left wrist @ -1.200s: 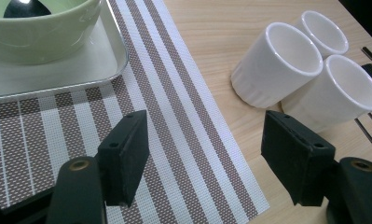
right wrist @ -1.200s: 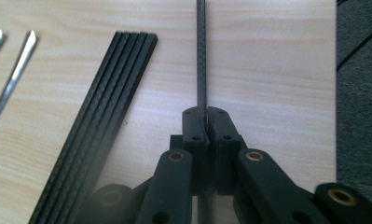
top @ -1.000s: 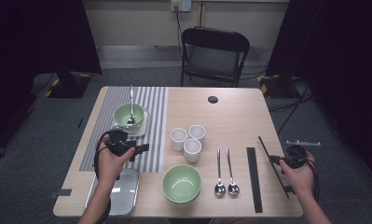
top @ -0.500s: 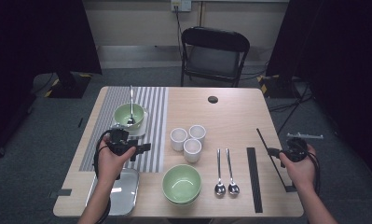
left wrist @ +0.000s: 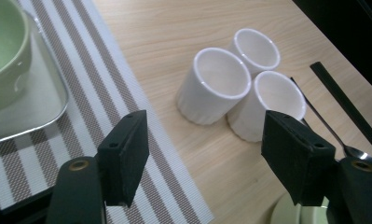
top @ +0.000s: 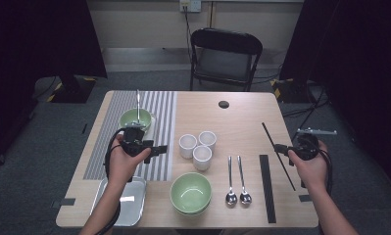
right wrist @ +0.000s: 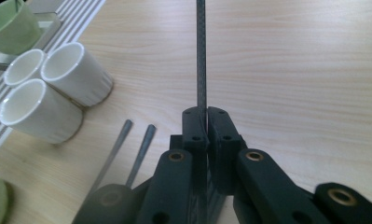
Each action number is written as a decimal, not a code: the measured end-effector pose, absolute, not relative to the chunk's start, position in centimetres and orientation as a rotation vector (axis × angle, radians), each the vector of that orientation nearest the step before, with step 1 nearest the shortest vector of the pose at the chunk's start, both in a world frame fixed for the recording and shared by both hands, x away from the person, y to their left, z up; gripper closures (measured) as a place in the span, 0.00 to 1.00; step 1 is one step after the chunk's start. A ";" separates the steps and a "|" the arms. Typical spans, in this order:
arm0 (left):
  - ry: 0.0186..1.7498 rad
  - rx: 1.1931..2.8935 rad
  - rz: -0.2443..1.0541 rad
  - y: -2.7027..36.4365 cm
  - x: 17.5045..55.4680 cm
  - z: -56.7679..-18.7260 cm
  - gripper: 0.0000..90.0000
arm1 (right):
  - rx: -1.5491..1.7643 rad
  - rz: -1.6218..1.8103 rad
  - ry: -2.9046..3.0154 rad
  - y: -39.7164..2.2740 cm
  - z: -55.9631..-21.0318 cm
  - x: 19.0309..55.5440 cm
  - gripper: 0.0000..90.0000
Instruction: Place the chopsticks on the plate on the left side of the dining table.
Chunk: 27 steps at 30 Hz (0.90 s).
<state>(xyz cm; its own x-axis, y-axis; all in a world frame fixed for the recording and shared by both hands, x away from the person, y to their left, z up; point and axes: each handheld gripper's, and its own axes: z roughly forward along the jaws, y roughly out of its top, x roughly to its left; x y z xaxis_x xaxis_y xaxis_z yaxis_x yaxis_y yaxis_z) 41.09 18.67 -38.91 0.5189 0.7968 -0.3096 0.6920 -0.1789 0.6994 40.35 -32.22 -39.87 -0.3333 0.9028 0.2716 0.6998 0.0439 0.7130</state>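
Observation:
My right gripper [top: 280,148] is at the table's right edge, shut on a thin black chopstick [top: 269,133] that it holds slanted above the wood. In the right gripper view the chopstick [right wrist: 201,56] runs straight out from between the closed jaws of the right gripper [right wrist: 205,112]. My left gripper [top: 158,148] hovers over the striped placemat [top: 158,107] with its jaws open and nothing between them. In the left gripper view, the left gripper [left wrist: 204,135] points at three white cups [left wrist: 221,84] standing together mid-table [top: 198,146].
A green bowl [top: 191,192] sits at the front centre, with two spoons [top: 237,178] and a black strip [top: 267,188] to its right. Another green bowl [top: 135,119] holds a utensil at the back left. A metal tray [top: 119,196] lies front left. A chair [top: 226,54] stands behind the table.
My right hand has risen and carried the chopstick up off the table. My left hand has lifted a little above the placemat, jaws still open.

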 end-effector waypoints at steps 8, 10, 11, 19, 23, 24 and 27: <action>1.172 1.943 0.116 15.8 41.0 -37.7 0.36 | 1.611 1.227 2.059 -30.8 -38.3 40.7 0.97; 1.146 1.955 0.114 14.9 40.9 -37.3 0.36 | 1.595 1.236 2.060 -30.3 -37.8 40.9 0.97; 1.139 1.959 0.107 14.5 40.9 -37.2 0.36 | 1.591 1.240 2.061 -30.0 -37.6 40.9 0.97; 1.076 1.967 0.053 11.5 40.7 -36.9 0.36 | 1.568 1.290 2.075 -28.6 -36.8 41.3 0.97; 1.055 1.971 0.022 10.3 40.7 -37.2 0.36 | 1.565 1.301 2.088 -28.0 -36.9 41.4 0.97; 1.054 1.971 0.019 10.1 40.7 -37.3 0.36 | 1.562 1.304 2.088 -27.8 -36.9 41.5 0.97; 1.050 1.975 0.012 9.6 40.8 -37.5 0.36 | 1.557 1.312 2.090 -27.4 -36.8 41.5 0.97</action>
